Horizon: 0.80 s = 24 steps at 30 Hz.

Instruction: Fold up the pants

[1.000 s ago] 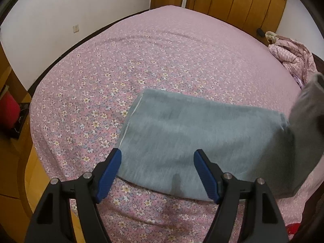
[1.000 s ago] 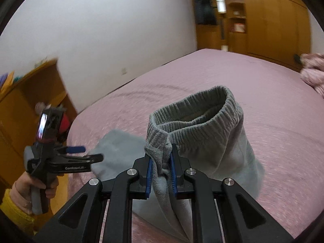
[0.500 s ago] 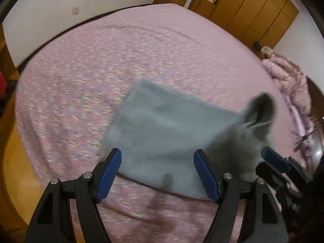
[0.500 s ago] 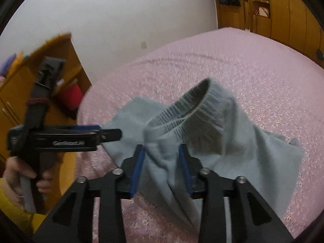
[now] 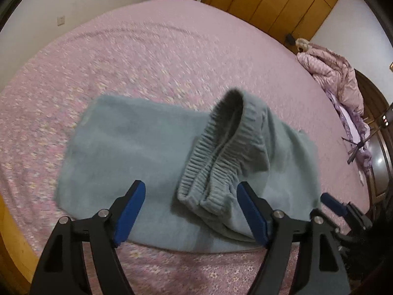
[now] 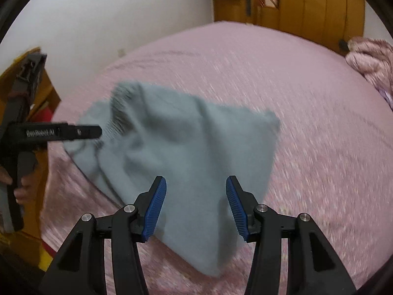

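Grey-blue pants [image 5: 127,152] lie folded on the pink floral bed [image 5: 159,56]. Their ribbed waistband [image 5: 216,162] is flopped over the top layer, bunched and partly standing up. My left gripper [image 5: 191,211] hovers open above the near edge of the pants, nothing between its blue pads. In the right wrist view the pants [image 6: 186,147] lie as a folded heap, waistband [image 6: 120,113] at the far left. My right gripper [image 6: 196,206] is open over their near part, holding nothing. The left gripper [image 6: 81,132] shows there at the left, held by a hand.
A pink quilted jacket [image 5: 331,73] lies at the bed's far right side. Wooden wardrobes [image 5: 282,2] line the back wall. A wooden cabinet [image 6: 36,93] stands left of the bed. The bed's wooden edge [image 5: 12,241] runs at the lower left.
The right gripper has opened and let the waistband go; the waistband dropped onto the folded pants. The right gripper has pulled back. The left gripper stayed open and shifted slightly.
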Each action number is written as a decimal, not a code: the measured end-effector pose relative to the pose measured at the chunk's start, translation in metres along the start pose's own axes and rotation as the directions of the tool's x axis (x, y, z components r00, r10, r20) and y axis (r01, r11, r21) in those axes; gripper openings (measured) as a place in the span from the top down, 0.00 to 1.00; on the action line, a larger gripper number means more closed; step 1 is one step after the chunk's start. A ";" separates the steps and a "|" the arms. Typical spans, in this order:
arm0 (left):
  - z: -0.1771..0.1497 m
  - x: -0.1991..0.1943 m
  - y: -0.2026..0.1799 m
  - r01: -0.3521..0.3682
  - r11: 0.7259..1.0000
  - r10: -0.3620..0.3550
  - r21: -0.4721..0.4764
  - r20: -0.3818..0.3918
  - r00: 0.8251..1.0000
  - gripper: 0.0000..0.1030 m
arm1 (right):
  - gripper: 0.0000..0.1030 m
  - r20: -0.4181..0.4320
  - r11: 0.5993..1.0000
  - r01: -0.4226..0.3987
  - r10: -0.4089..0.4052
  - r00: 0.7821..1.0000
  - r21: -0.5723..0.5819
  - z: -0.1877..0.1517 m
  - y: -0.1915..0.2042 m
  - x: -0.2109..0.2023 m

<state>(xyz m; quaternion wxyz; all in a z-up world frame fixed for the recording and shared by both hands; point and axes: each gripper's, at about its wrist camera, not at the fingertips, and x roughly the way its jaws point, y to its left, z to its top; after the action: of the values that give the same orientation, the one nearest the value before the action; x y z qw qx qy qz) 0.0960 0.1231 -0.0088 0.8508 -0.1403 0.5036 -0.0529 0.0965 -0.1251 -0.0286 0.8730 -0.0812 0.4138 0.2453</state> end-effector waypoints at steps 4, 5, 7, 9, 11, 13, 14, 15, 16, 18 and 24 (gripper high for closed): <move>-0.005 0.019 -0.007 -0.045 0.999 0.045 0.003 -0.020 0.999 0.22 | 0.49 -0.071 1.000 0.024 -0.024 0.997 -0.001 -0.020 -0.006 0.021; -0.006 0.021 -0.009 -0.057 0.998 0.057 0.006 -0.013 0.998 0.22 | 0.49 -0.085 1.000 0.025 -0.025 0.996 0.000 -0.022 -0.005 0.025; -0.007 0.024 -0.018 -0.081 0.996 0.081 0.022 0.008 0.997 0.23 | 0.49 -0.081 1.000 0.029 -0.029 0.996 0.000 -0.025 -0.005 0.029; -0.008 0.027 -0.025 -0.075 0.997 0.075 0.034 0.017 0.997 0.29 | 0.49 -0.077 1.000 0.022 -0.022 0.997 0.005 -0.025 -0.006 0.030; -0.009 0.029 -0.034 -0.053 0.997 0.052 0.051 0.017 0.998 0.52 | 0.49 -0.073 1.000 0.012 -0.010 0.997 0.018 -0.027 -0.008 0.030; -0.010 0.030 -0.042 -0.066 0.994 0.063 0.083 0.031 0.998 0.68 | 0.49 -0.068 0.999 0.000 0.002 0.998 0.034 -0.028 -0.013 0.027; -0.011 0.029 -0.044 -0.067 0.994 0.064 0.089 0.039 0.997 0.69 | 0.49 -0.066 0.999 -0.003 0.005 0.998 0.038 -0.028 -0.016 0.024; -0.012 0.028 -0.044 -0.064 0.994 0.060 0.085 0.047 0.997 0.72 | 0.49 -0.065 0.999 -0.006 0.009 0.998 0.045 -0.027 -0.017 0.022; -0.011 0.026 -0.042 -0.049 0.996 0.046 0.075 0.049 0.998 0.77 | 0.49 -0.064 0.998 -0.010 0.013 0.998 0.055 -0.027 -0.019 0.020; -0.010 0.016 -0.038 -0.018 0.998 0.015 0.055 0.054 0.998 0.80 | 0.49 -0.062 0.997 -0.004 0.008 0.998 0.071 -0.027 -0.024 0.013; 0.004 -0.046 -0.043 -0.035 0.995 0.016 0.098 0.185 0.983 0.81 | 0.49 0.037 0.996 0.040 -0.043 0.998 0.081 -0.020 -0.028 -0.021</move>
<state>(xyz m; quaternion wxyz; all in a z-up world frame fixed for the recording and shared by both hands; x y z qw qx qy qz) 0.0787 0.0936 0.0443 0.9002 -0.0948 0.4215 -0.0543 0.0854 -0.1641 -0.0279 0.8883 -0.0499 0.4044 0.2119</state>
